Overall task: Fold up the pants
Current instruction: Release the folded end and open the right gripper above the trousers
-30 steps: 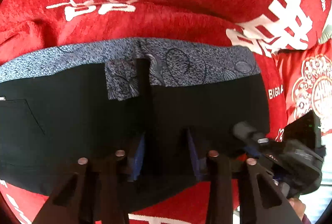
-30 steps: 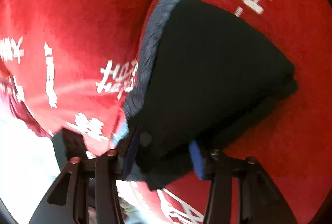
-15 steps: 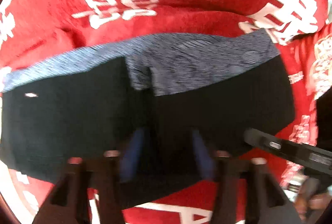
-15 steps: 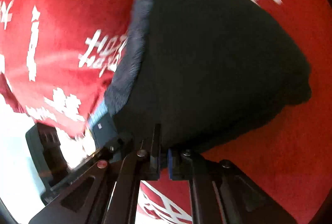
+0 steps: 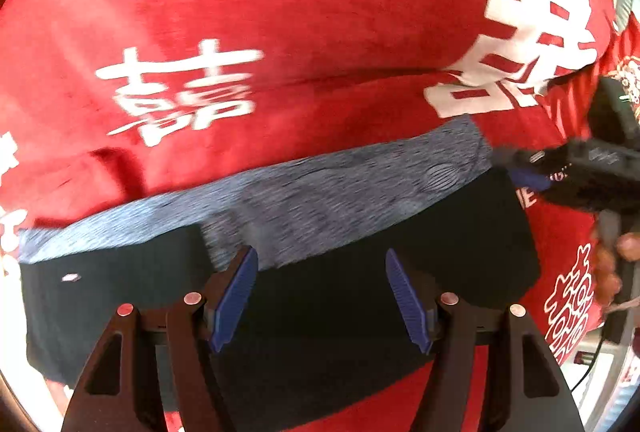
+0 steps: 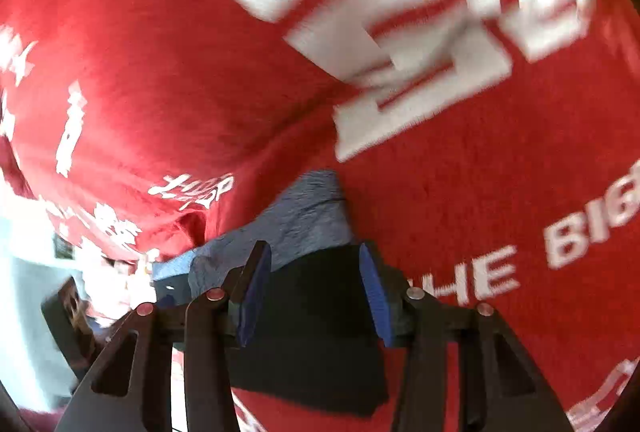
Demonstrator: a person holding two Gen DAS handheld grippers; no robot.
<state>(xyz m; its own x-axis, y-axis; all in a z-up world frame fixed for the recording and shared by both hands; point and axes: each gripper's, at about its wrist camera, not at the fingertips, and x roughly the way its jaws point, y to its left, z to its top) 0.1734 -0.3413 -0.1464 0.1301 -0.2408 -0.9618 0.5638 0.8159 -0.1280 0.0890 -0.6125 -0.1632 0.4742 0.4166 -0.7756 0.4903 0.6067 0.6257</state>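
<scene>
Opened since a moment ago: both grippers, left [image 5: 320, 296] and right [image 6: 314, 290], jaws apart over folded black pants with grey waistband [image 5: 360, 272], laid flat on red printed blanket [image 5: 320, 12], released to settle.

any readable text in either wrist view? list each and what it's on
"THE BIG": white print on the red blanket, right wrist view; it runs out of frame.
"囍": white double-happiness character on the same blanket, left wrist view.
Other white characters on the blanket: blurred or cut off, unreadable.
Pants: no readable text.
</scene>
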